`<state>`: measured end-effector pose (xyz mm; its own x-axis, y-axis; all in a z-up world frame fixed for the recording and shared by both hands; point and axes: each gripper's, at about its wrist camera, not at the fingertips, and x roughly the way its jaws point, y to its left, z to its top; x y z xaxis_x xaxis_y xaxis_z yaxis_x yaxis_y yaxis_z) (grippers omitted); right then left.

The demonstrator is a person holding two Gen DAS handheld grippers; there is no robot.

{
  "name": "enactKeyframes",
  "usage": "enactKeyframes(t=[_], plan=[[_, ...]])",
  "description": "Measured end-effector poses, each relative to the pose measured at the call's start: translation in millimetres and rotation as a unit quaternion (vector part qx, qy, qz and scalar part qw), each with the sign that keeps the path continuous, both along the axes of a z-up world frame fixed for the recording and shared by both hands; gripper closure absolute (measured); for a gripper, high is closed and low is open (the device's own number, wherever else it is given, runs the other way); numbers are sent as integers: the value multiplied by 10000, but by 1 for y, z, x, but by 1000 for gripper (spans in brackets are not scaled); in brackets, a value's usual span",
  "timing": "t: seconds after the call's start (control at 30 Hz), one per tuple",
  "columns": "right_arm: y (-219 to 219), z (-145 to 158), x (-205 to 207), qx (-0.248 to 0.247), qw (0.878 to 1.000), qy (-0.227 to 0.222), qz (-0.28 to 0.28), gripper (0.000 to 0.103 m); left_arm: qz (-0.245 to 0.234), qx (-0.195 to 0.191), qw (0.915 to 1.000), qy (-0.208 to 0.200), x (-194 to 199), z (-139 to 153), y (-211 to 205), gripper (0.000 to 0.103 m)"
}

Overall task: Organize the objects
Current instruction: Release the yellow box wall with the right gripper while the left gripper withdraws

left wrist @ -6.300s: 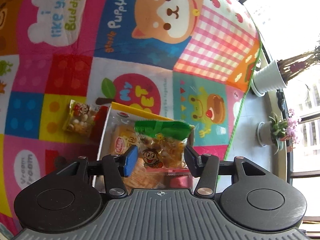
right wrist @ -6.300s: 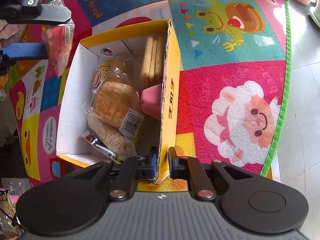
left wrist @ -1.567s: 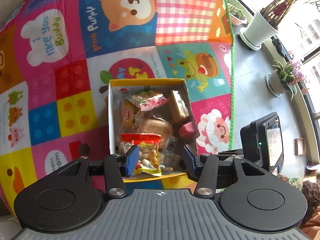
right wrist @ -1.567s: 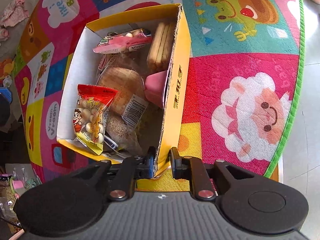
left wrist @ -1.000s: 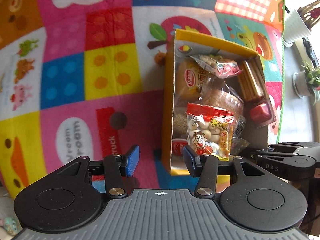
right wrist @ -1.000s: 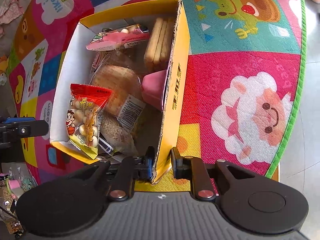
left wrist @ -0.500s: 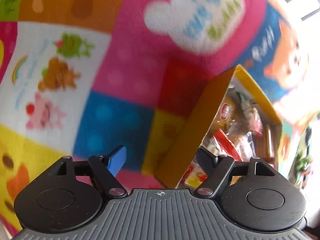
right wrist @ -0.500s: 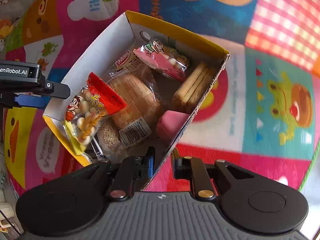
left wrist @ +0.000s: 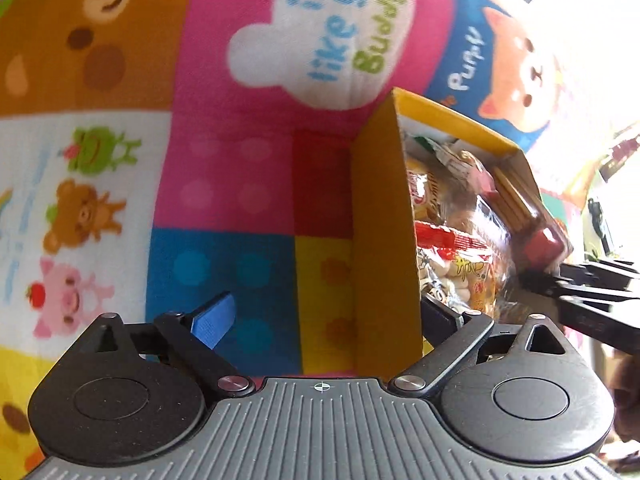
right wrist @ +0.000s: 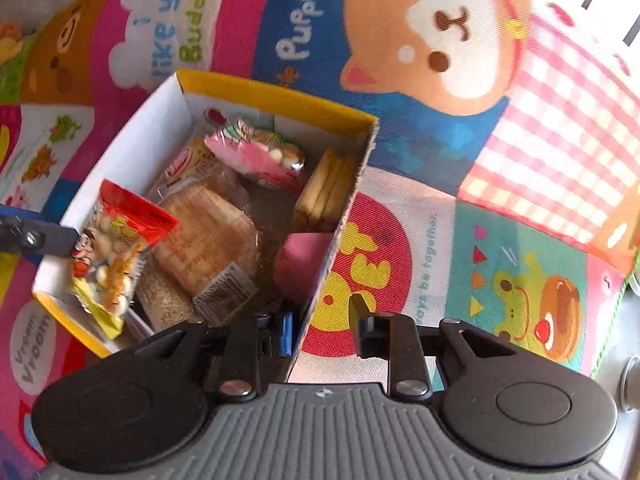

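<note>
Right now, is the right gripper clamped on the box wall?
No: the right gripper is open, its fingers straddling the yellow box wall with a gap.

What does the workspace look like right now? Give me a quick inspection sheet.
Surface: cartoon play mat, colourful panels.
Job's things: yellow box on the mat, holding a red snack bag, pink snack bag, wrapped crackers, biscuits and a pink block.
Clutter: nothing seen.
Grippers: left gripper open, straddling one box wall; right gripper open, straddling the opposite wall.
Cables: nothing seen.
Surroundings: bright window, grey floor at the mat's edge.
</note>
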<state>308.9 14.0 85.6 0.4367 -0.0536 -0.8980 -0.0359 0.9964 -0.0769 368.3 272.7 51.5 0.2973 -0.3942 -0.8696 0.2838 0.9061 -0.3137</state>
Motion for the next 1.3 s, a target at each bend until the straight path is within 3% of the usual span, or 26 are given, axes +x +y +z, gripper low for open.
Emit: enactKeyframes(t=[0.17, 0.37, 0.5, 0.6, 0.77, 0.93, 1.07, 1.2, 1.3], plan=[[4, 25, -36, 198, 9983, -309, -451, 75, -175, 57, 9991, -392, -8, 0, -4, 5], [19, 29, -73, 114, 9966, -520, -621, 72, -237, -30, 9993, -271, 3, -4, 0, 3], [25, 39, -75, 308, 9961, -608, -559, 72, -221, 8, 9994, -259, 8, -5, 0, 3], [31, 40, -81, 290, 9974, -494, -435, 54, -186, -12, 9996, -199, 8, -6, 0, 3], [31, 20, -73, -101, 9974, -330, -639, 53, -228, 23, 9996, -169, 10, -6, -1, 4], [14, 20, -58, -580, 9900, -632, -1120, 54, -266, 0, 9995, -174, 13, -8, -3, 2], [-1, 23, -49, -226, 9880, -711, -1350, 54, -328, 18, 9991, -282, 17, -11, -1, 0], [6, 33, -55, -300, 9837, -882, -1540, 54, -400, 43, 9982, -443, 15, -10, -3, 0], [15, 41, -72, -152, 9827, -1002, -1553, 44, -342, 42, 9964, -773, 6, -2, -3, 1]])
